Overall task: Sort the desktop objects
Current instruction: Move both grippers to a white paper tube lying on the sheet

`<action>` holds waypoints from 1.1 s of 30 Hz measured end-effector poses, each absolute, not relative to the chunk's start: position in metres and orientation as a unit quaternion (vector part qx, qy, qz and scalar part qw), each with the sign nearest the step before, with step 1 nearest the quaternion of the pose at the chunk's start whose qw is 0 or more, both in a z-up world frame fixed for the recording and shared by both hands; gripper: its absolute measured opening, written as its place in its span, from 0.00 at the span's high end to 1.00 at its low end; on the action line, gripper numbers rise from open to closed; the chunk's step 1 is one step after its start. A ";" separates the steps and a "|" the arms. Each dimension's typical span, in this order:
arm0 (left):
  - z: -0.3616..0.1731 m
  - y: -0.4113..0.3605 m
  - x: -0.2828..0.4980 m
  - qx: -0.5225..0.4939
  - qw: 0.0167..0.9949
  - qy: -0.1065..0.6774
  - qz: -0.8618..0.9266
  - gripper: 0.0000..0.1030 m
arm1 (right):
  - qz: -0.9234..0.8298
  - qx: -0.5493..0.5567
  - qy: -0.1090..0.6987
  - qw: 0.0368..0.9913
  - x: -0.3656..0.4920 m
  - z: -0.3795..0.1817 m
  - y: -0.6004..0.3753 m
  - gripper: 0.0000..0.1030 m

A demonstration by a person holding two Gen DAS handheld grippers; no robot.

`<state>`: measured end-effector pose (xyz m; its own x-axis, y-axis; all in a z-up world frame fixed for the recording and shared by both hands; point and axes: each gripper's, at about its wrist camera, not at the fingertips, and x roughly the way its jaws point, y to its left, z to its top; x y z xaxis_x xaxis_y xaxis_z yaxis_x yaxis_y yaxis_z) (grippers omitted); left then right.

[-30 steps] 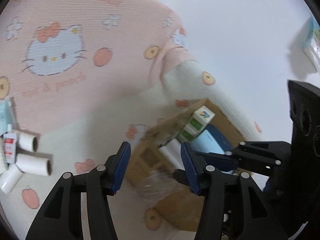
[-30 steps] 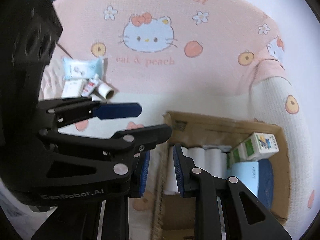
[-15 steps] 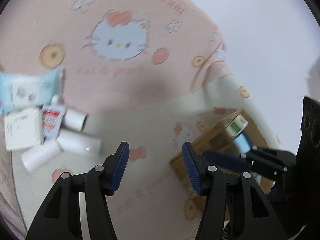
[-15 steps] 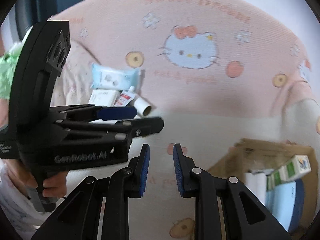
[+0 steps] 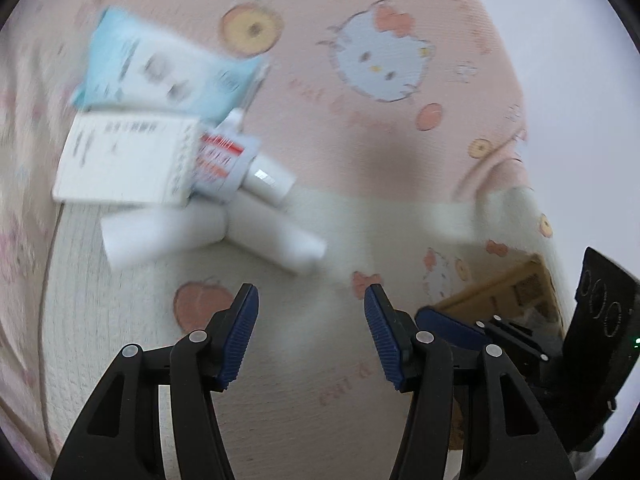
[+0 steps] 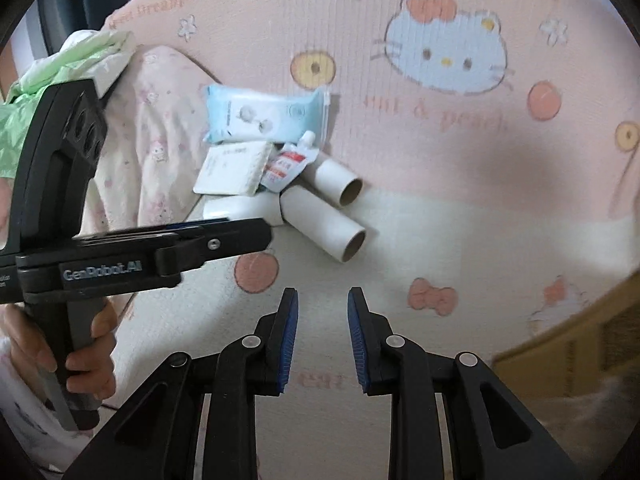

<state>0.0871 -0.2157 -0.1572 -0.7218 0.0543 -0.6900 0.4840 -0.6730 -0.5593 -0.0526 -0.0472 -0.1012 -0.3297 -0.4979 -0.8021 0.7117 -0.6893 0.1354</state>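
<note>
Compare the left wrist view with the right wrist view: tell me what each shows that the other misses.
Only the left wrist view shows the right gripper's camera housing. Only the right wrist view shows the hand holding the left gripper, green fabric, and the open ends of the paper rolls. Both show the blue wipes pack, white card, red-labelled pouch, cardboard box and the cat-print blanket.

blanket [image 6: 440, 208]: ribbed cloth | rolls [image 6: 320, 220]: matt paper | box [image 6: 560, 344]: cardboard
</note>
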 end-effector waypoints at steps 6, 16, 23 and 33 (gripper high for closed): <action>-0.183 -0.221 0.078 0.364 0.113 0.400 -0.834 0.42 | -0.797 0.450 0.114 0.386 -0.062 -0.125 -0.062 0.77; -0.221 -0.245 0.069 0.308 0.103 0.532 -0.782 0.42 | -0.799 0.484 0.081 0.348 -0.085 -0.156 -0.058 0.50; -0.240 -0.260 0.061 0.274 0.134 0.601 -0.739 0.34 | -0.811 0.473 0.033 0.343 -0.106 -0.154 -0.059 0.37; -0.240 -0.267 0.040 0.282 0.197 0.610 -0.714 0.43 | -0.816 0.488 0.009 0.309 -0.139 -0.152 -0.060 0.37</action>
<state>0.0396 -0.2666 -0.2402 -0.7638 0.0625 -0.6424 0.6249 -0.1771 -0.7603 -0.1390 -0.0598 -0.1517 -0.3329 -0.4960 -0.8020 0.5135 -0.8087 0.2870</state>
